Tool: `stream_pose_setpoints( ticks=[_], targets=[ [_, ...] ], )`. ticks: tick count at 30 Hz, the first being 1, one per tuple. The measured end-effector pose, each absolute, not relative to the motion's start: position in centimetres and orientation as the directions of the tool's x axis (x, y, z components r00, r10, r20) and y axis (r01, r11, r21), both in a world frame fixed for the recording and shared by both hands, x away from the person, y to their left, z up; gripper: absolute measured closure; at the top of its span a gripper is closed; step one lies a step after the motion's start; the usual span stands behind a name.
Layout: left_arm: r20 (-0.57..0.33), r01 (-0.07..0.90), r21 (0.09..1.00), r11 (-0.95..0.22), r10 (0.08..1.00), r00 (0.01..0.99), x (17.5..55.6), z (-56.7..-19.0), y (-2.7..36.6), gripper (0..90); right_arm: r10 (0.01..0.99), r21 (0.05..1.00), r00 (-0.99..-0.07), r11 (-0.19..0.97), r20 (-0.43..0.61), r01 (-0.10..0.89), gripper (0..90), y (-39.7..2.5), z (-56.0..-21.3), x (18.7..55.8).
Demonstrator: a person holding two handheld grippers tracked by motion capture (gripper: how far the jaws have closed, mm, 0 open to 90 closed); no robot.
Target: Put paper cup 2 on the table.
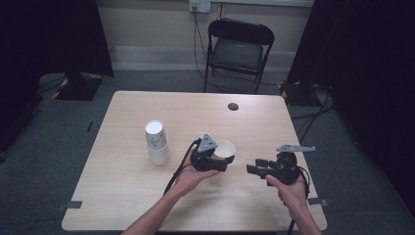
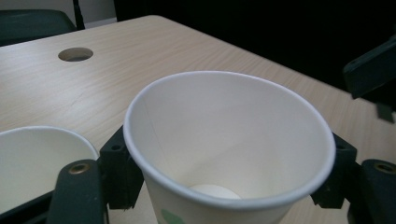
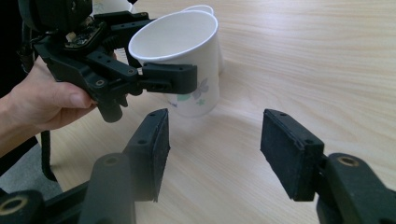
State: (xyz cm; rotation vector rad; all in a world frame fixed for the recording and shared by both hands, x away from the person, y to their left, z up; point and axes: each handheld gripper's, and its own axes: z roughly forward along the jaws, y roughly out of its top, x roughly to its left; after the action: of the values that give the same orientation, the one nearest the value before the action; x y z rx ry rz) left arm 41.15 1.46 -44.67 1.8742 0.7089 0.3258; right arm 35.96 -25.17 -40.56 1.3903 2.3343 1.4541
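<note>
Gripping a paper cup [image 1: 225,149] upright near mid-surface [image 1: 122,196], the left claw [image 1: 221,157] pinches it just below the rim, mouth up. The right claw [image 1: 253,169] waits just beside it with jaws wide, empty, aimed at the cup's side. A 2nd cup [image 1: 199,137] sits partly hidden behind; 2 stacked cups [image 1: 156,142] stand well apart.

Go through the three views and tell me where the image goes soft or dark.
High view: the table is evenly lit, the room's sides are near black. Left gripper view: the held paper cup is sharp, the left gripper slightly soft at the bottom edge. Right gripper view: the right gripper blurs at the bottom edge.
</note>
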Motion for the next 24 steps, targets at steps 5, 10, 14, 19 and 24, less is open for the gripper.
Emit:
stream_pose_setpoints(
  ticks=[5,10,14,19,24],
  targets=[
    [-0.122,0.329,0.913,-0.241,0.609,0.784,41.9,-45.0,0.4,27.1,0.714,0.74,-0.588,0.148,0.379,0.656,41.6,-25.5,-41.2,35.7],
    [-0.116,0.347,0.9,-0.265,0.619,0.777,42.8,-46.1,-0.5,26.7,0.714,0.734,-0.586,0.15,0.383,0.663,41.5,-25.4,-41.5,35.8],
    [-0.108,0.349,0.898,-0.268,0.634,0.765,43.4,-46.8,-0.6,26.4,0.709,0.739,-0.595,0.155,0.379,0.656,41.1,-25.2,-41.5,35.8],
    [-0.098,0.343,0.902,-0.263,0.648,0.755,43.9,-46.9,-1.2,25.6,0.706,0.741,-0.595,0.149,0.384,0.655,40.6,-25.3,-41.6,35.8],
    [-0.098,0.344,0.898,-0.274,0.637,0.764,44.2,-47.0,-2.0,24.9,0.705,0.739,-0.597,0.155,0.383,0.656,40.5,-25.2,-41.7,35.8]
  ],
)
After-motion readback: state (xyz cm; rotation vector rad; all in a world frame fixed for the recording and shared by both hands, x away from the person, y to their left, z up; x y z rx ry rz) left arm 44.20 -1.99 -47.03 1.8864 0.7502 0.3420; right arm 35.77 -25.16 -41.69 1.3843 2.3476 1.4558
